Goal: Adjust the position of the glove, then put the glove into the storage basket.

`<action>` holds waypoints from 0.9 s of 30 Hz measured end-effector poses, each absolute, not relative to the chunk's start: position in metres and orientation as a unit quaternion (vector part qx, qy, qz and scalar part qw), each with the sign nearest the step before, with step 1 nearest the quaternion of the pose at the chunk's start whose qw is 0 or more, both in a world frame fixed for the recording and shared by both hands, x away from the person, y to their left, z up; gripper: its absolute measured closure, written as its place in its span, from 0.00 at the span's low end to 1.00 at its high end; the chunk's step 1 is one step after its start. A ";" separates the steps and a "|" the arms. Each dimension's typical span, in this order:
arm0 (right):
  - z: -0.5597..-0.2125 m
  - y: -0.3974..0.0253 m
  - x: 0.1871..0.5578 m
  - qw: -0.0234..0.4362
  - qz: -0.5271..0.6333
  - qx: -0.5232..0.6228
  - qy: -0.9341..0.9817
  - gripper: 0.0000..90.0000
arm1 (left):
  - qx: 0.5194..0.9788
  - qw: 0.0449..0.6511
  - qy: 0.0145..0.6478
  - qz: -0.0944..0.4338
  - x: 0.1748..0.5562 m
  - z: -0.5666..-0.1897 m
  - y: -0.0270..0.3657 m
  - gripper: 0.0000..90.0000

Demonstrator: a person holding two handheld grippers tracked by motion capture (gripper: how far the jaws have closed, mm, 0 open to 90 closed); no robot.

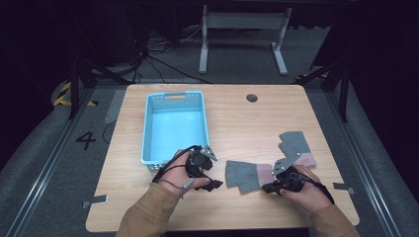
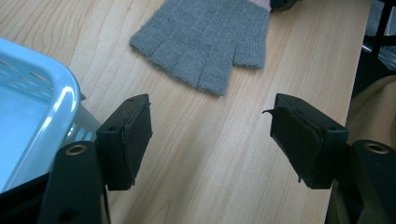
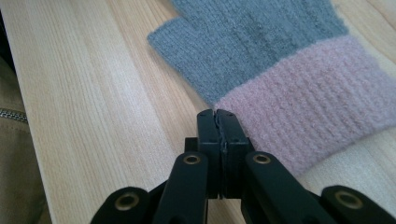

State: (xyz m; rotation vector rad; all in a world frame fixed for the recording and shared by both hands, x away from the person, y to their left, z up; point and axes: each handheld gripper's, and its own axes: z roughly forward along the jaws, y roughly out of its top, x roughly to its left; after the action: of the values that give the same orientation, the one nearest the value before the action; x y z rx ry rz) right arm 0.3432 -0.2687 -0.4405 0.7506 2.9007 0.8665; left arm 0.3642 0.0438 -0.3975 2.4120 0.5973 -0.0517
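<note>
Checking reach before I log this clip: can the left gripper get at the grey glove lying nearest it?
Probably yes. The left gripper has its jaws wide open, and only bare table lies between them and the nearer glove. The blue basket sits off to one side.

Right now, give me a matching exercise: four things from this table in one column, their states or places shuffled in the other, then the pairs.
Things:
1. left gripper
2. right gripper
3. blue basket
4. far glove

States:
A. jaws pressed together at the near glove's pink cuff
B. empty, on the table's left half
C. jaws wide apart over bare wood
D. flat on the wood beyond the right gripper

Pairs: 1-C, 2-A, 3-B, 4-D
</note>
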 end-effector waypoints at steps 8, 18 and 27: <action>-0.434 -0.270 0.341 -0.012 0.298 0.238 0.924 0.95 | 0.919 0.322 0.228 -0.021 0.364 -0.397 0.045 0.33; -0.409 -0.279 0.339 0.016 0.340 0.267 0.902 0.83 | 0.917 0.324 0.232 -0.018 0.362 -0.396 0.048 0.33; -0.392 -0.290 0.345 0.066 0.363 0.310 0.876 0.72 | 0.914 0.325 0.243 -0.011 0.358 -0.396 0.057 0.33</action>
State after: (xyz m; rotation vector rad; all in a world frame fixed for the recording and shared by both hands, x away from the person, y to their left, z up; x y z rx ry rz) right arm 0.3453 -0.2903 -0.3925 0.9343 2.6420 1.0950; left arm 0.3582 0.0574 -0.3958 2.3964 0.6362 -0.0289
